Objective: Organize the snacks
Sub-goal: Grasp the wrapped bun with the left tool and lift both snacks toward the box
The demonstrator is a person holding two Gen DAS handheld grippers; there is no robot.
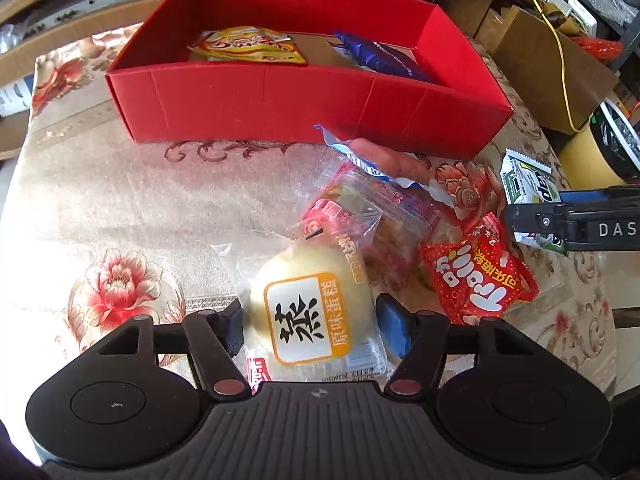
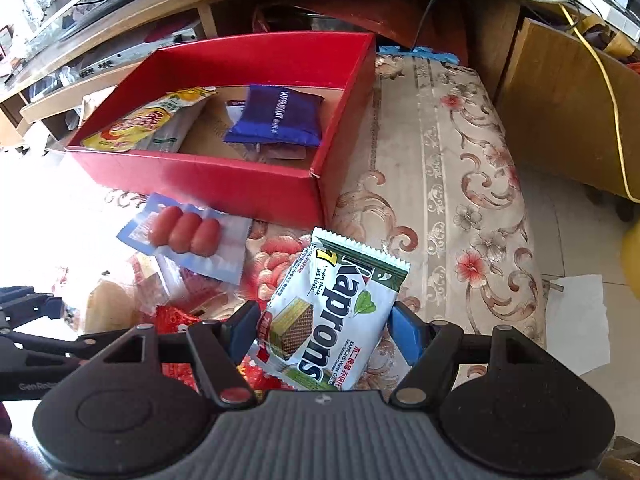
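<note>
The white and green wafer packet [image 2: 334, 312] reads "Kaprons", with "Layers thick" in small script and a "7". Behind it in the red box [image 2: 224, 178], the blue pouch [image 2: 276, 118] reads "WAFER". The cake wrapper [image 1: 310, 316] reads "蒸" and "原味蛋糕". The other gripper's arm [image 1: 592, 228] shows "DAS".

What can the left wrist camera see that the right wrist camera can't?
Only the left view shows the steamed cake packet between the left gripper fingers, and the whole red star-shaped snack bag. Only the right view shows the Kaprons wafer packet front-on in the right gripper, and the floor. Both show the red box, yellow packet, blue packet and sausages.
</note>
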